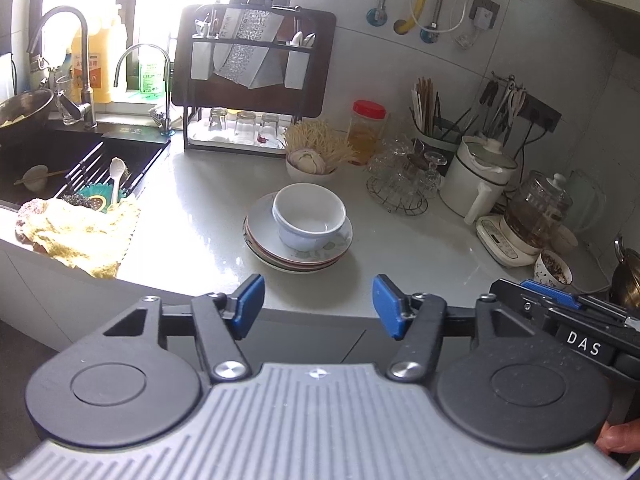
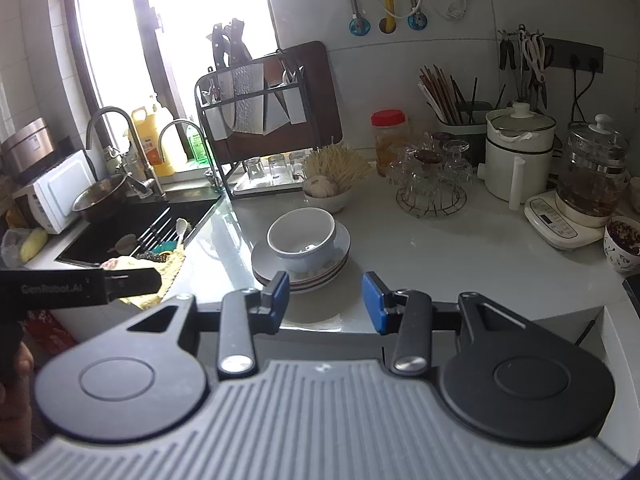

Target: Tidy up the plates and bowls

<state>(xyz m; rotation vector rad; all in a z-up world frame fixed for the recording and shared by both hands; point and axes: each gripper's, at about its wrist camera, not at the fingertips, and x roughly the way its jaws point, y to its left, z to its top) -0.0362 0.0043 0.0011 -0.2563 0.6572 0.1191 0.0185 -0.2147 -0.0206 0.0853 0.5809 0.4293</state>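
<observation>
Both wrist views look forward and downward over the front edge of the countertop toward the tiled back wall, from near it – the left view nearer the sink – and both share the stacked plates, the sink and the dish rack

Bare countertop between plate stack and glass rack

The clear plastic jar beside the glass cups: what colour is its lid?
Red. The jar's lid shows best in the left wrist view.
</observation>
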